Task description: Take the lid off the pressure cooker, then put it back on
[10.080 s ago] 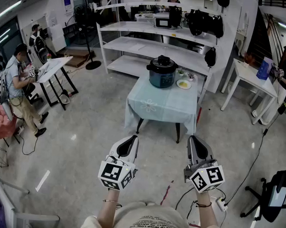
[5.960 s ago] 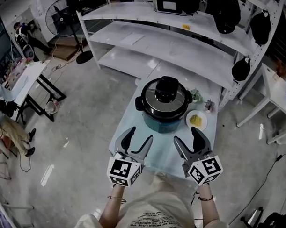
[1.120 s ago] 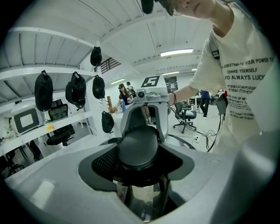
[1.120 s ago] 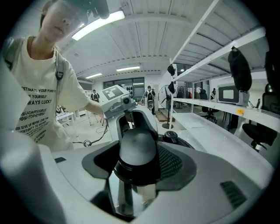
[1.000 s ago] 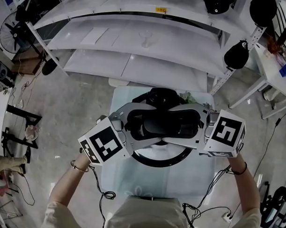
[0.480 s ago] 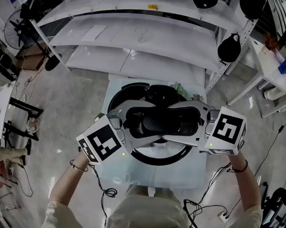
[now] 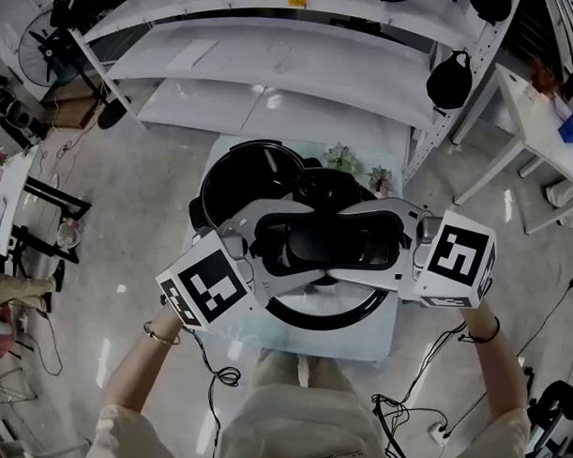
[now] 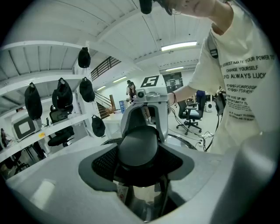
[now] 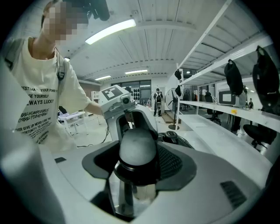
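Note:
The pressure cooker lid hangs in the air close to the head camera, its black handle gripped from both sides. My left gripper comes in from the left and my right gripper from the right, both shut on that handle. The uncovered cooker pot stands on the pale table, up and to the left of the lid. In the left gripper view the handle sits between the jaws, and in the right gripper view the handle does too.
A white shelving rack stands just behind the table. Small plants sit at the table's far right corner. A black bag hangs on the rack's post. Cables trail on the floor by the person's feet.
Both grippers have carried the lid to the right and nearer off the pot. The pot's dark opening, hidden a second ago, now shows at the left.

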Demonstrator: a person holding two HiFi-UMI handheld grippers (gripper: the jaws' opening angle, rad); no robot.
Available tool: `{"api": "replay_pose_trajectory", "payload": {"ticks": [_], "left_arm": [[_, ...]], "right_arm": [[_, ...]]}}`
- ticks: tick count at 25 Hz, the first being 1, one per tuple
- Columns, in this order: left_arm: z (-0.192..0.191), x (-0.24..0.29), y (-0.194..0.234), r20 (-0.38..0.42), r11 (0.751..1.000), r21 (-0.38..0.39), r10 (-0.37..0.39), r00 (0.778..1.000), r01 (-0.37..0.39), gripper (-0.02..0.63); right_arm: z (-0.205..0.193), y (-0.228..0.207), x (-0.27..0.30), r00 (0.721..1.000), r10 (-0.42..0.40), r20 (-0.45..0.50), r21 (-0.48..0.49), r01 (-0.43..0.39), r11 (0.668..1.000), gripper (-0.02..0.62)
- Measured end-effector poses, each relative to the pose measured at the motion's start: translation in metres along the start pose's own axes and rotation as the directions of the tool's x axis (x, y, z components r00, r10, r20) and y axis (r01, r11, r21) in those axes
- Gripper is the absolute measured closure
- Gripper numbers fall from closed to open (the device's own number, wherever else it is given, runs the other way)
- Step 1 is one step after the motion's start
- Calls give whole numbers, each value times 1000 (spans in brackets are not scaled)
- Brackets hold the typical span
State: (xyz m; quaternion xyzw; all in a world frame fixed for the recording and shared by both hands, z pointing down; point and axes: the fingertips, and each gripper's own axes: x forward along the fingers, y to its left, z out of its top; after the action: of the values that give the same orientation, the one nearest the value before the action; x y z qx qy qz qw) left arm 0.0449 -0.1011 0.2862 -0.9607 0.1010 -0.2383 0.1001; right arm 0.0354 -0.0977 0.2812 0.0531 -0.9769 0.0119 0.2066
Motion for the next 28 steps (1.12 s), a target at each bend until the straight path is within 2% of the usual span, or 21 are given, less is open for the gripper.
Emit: {"api": "replay_pose_trajectory", "payload": {"ticks": [12,28], "left_arm": [[4,31,-47,-20,1000,-26,16,1000,-16,314],[-28,74,-89,-64,993,-116,-19,998,12,314]], "right_arm": [[-36,35,-28,1000,31,0,5,-31,999,324],[-97,56,-36,997,73,-7,83,-73,994,324]]}}
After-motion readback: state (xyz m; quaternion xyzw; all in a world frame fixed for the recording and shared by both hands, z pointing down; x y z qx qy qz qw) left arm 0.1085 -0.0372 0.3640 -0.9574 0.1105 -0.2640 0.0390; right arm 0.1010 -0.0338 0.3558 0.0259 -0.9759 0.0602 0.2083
